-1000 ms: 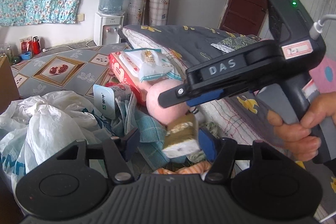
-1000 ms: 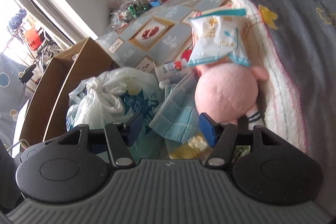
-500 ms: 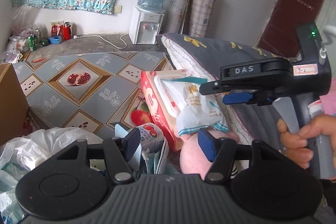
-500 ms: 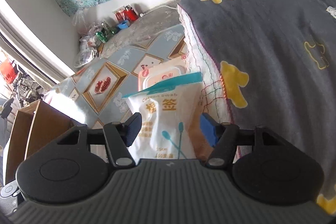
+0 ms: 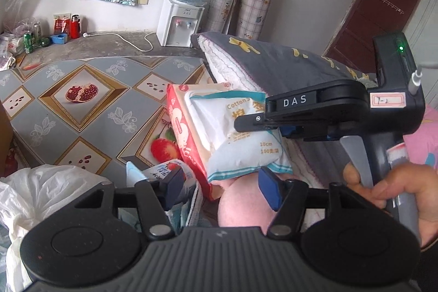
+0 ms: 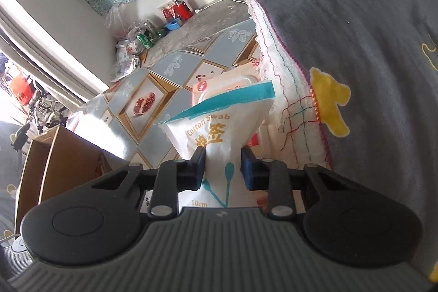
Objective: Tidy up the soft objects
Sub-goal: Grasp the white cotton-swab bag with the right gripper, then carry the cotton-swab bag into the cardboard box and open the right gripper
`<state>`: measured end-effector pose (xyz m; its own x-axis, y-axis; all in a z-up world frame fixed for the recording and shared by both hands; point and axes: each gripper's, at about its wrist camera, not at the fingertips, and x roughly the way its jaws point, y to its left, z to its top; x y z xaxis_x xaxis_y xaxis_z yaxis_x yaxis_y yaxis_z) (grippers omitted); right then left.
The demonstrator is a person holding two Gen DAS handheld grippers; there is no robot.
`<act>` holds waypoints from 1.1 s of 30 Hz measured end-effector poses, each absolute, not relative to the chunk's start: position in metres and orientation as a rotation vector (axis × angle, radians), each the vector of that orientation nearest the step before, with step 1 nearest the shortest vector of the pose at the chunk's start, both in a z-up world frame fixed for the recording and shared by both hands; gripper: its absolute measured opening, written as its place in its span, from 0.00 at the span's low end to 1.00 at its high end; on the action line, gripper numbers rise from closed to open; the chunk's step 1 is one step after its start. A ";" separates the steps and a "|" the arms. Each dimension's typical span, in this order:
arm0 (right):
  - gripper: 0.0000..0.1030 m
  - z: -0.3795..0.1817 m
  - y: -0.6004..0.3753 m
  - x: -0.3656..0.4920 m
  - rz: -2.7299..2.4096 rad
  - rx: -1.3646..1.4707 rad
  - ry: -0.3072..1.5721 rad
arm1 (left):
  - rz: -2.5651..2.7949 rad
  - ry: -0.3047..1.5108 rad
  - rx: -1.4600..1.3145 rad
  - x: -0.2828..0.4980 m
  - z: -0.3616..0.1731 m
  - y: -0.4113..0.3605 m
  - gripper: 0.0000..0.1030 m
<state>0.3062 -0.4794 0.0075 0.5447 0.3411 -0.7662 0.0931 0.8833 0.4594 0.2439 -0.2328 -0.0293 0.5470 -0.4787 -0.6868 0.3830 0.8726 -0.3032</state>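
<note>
A white cotton swab bag (image 6: 219, 138) with a teal top edge lies on a pink wet-wipe pack (image 5: 189, 133). My right gripper (image 6: 222, 167) is shut on the bag; it also shows in the left wrist view (image 5: 262, 127), pinching the bag (image 5: 241, 147). My left gripper (image 5: 221, 186) is open and empty, above a pink plush toy (image 5: 243, 204) and a blue checked cloth (image 5: 189, 212). The plush is mostly hidden by the gripper body.
A folded grey quilt (image 6: 369, 51) lies right of the pack. White plastic bags (image 5: 46, 199) lie at lower left. A cardboard box (image 6: 54, 168) stands left. A water dispenser (image 5: 182, 18) stands by the far wall, on the patterned floor mat (image 5: 82, 100).
My right gripper has closed on the cotton swab bag. My left gripper has held its place, open, with the view rising slightly.
</note>
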 end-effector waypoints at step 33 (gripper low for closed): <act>0.24 0.113 -0.173 0.240 0.664 0.491 1.006 | -0.162 0.683 -0.204 0.133 0.065 0.003 0.61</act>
